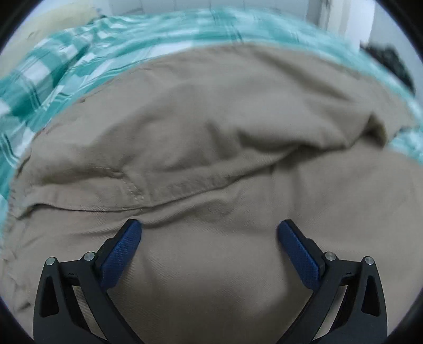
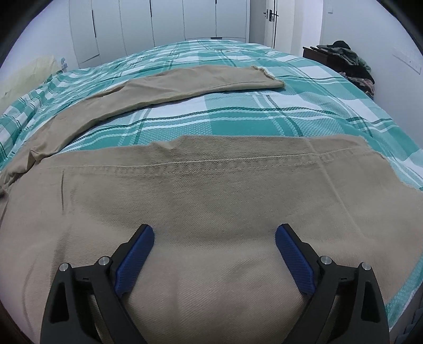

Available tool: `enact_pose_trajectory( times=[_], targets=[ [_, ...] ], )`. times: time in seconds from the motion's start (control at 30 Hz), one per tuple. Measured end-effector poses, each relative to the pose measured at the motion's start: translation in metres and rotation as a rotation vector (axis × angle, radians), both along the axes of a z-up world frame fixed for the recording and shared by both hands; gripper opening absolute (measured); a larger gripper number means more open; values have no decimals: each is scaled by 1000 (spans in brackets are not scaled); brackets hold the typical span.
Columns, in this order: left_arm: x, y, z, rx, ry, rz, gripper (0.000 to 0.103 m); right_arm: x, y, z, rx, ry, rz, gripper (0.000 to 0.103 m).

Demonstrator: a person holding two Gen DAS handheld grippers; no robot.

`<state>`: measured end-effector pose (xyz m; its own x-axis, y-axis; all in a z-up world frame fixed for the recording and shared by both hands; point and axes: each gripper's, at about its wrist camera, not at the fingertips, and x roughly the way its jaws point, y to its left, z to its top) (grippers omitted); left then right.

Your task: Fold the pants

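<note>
Tan pants [image 2: 211, 198] lie spread on a bed with a teal and white plaid cover [image 2: 238, 119]. In the right wrist view the near leg's hem end fills the foreground and the far leg [image 2: 185, 82] stretches across the bed behind it. My right gripper [image 2: 214, 238] is open, its blue pads low over the near leg's cloth. In the left wrist view the pants [image 1: 211, 132] show seams and a fold near the crotch. My left gripper [image 1: 208, 232] is open, low over the cloth with nothing between the pads.
White wardrobe doors [image 2: 158, 21] and a door [image 2: 269, 21] stand beyond the bed. A dark side table with a heap of clothes [image 2: 343, 58] is at the far right. A pale pillow [image 2: 29, 74] lies at the left.
</note>
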<state>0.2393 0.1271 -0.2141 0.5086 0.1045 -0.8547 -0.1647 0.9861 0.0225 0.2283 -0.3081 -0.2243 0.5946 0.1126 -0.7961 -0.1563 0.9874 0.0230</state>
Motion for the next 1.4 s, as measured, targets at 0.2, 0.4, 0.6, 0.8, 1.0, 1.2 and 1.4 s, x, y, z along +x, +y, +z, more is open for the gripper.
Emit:
enact_pose_trajectory(
  times=[0.2, 0.4, 0.6, 0.8, 1.0, 1.2, 1.4],
  targets=[
    [0, 3, 2, 6, 17, 2, 103, -1, -1, -1, 5, -6, 5, 94],
    [2, 1, 0, 5, 21, 2, 103, 1, 0, -1, 4, -7, 5, 94],
    [-3, -4, 1, 7, 21, 2, 103, 0, 1, -1, 6, -16, 2, 94],
    [-2, -4, 1, 6, 21, 3, 103, 0, 1, -1, 3, -18, 3, 94],
    [-2, -3, 1, 7, 21, 3, 103, -1, 1, -1, 4, -24, 3, 94],
    [-2, -3, 1, 6, 20, 3, 103, -2, 1, -1, 4, -24, 3, 94],
    [-2, -3, 1, 6, 20, 2, 103, -2, 1, -1, 4, -24, 3, 94]
  ],
)
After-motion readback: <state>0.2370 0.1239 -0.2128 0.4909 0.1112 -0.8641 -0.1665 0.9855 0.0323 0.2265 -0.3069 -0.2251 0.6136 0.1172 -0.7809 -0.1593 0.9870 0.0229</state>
